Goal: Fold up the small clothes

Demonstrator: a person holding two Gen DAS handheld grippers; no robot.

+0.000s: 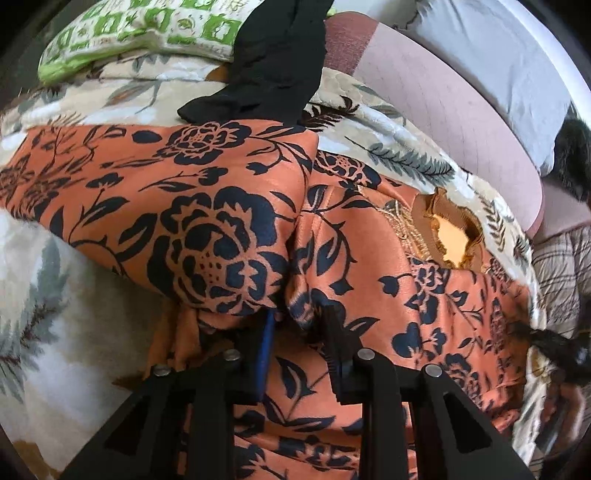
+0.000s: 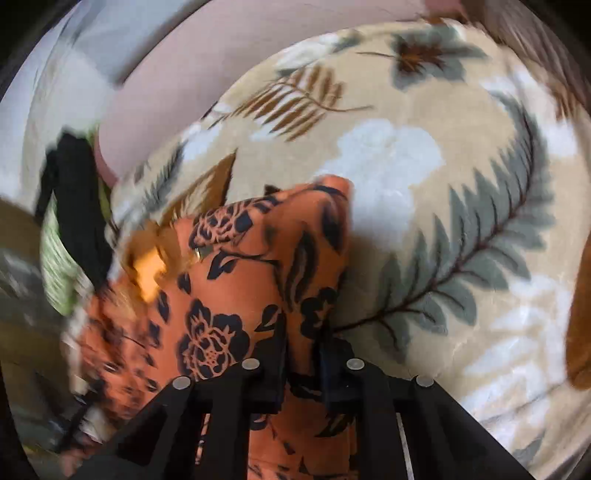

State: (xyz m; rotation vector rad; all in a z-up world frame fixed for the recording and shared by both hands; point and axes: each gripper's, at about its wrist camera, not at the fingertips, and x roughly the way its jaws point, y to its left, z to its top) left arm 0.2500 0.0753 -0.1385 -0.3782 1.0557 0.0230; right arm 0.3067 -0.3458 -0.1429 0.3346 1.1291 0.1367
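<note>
An orange garment with a dark blue flower print (image 1: pixel 221 206) lies on a leaf-patterned blanket (image 1: pixel 66 280). Its neck opening with a ribbed collar (image 1: pixel 454 236) shows at the right in the left wrist view. My left gripper (image 1: pixel 299 321) is shut on a bunched fold of the garment. In the right wrist view, which is blurred, my right gripper (image 2: pixel 303 339) is shut on another part of the same garment (image 2: pixel 236 280), held over the blanket (image 2: pixel 443 221).
A black cloth (image 1: pixel 273 62) lies beyond the garment, partly over a green and white patterned pillow (image 1: pixel 122 33). A pink cushion or headboard edge (image 1: pixel 443 110) runs along the right. A plaid fabric (image 1: pixel 561 273) sits at the far right.
</note>
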